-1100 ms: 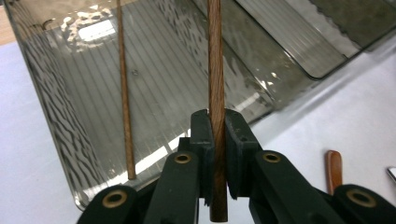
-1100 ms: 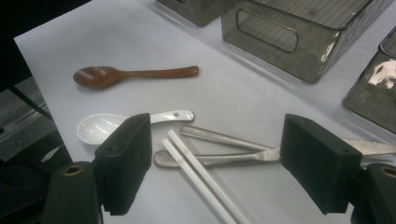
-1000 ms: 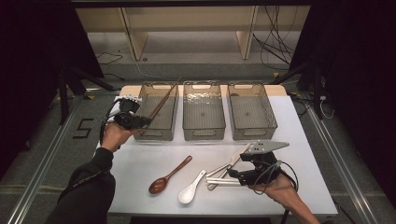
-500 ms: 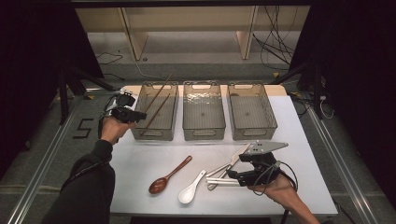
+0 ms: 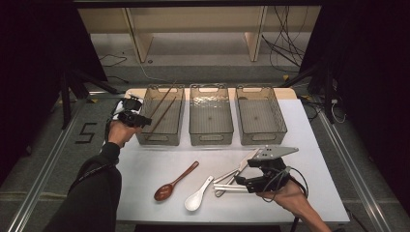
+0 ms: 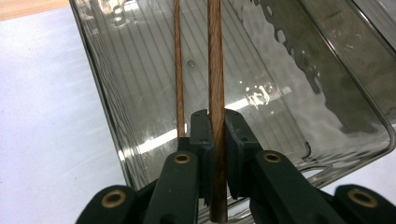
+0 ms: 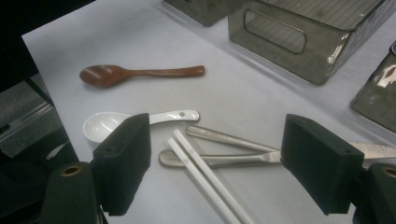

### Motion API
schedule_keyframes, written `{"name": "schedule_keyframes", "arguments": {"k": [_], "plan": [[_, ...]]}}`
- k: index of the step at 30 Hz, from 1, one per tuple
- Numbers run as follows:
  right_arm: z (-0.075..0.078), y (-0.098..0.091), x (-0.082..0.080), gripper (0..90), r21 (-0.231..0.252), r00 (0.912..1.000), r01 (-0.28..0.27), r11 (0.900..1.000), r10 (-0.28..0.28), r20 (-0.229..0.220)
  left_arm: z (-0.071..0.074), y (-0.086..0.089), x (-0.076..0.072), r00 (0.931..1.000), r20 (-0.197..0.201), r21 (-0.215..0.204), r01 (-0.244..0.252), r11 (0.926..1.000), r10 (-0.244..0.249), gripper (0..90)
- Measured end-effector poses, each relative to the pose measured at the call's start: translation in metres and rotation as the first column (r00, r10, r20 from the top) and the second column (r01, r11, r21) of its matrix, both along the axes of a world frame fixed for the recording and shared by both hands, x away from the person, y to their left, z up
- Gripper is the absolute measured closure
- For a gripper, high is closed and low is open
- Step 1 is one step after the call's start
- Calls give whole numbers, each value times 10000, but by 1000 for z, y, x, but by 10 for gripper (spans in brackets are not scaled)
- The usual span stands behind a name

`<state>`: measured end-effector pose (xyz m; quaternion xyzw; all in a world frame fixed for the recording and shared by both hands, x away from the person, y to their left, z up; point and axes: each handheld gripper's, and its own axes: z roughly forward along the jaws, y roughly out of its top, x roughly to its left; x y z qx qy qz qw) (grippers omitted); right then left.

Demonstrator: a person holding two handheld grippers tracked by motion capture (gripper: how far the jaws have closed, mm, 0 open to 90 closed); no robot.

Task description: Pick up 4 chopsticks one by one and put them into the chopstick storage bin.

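Observation:
My left gripper [image 5: 139, 119] hovers at the near left corner of the left clear bin [image 5: 159, 140]. It is shut on a brown wooden chopstick [image 6: 215, 70], which slants out over the bin. A second wooden chopstick [image 6: 178, 70] lies inside the bin beside it. At the front right my right gripper [image 5: 240, 184] rests low on the white table, open, its pads on either side of a pair of white chopsticks [image 7: 205, 179]. Metal cutlery [image 7: 224, 137] lies crossed just beyond them.
A white ceramic spoon [image 5: 196, 198] and a brown wooden spoon [image 5: 169, 186] lie at the table's front middle. The middle bin [image 5: 211, 137] and the right bin [image 5: 261, 139] stand in a row with the left one. The table [image 5: 145, 164] drops off close to my left hand.
My left gripper has shifted a little to the left and lower with the wooden chopstick still in its jaws. The right gripper has stayed where it was.

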<state>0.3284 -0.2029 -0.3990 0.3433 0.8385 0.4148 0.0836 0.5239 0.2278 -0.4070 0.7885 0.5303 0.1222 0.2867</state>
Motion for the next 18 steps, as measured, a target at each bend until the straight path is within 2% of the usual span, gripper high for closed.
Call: {"name": "schedule_keyframes", "arguments": {"k": [4,7,13,18], "plan": [[0,0,0,254,7,10000,4,10000,-4,21,-2,-4,2,9999,-154,298,10,9996,-6,820],[0,0,0,256,9,10000,6,10000,-6,23,-2,-4,2,9999,-108,337,-83,9994,87,710],[1,0,0,256,26,10000,21,10000,-21,-5,8,-2,-5,9999,139,-73,68,10000,-67,491],[1,0,0,255,12,10000,9,10000,-9,12,18,-4,-23,9972,609,-638,477,9968,-438,337]]}}
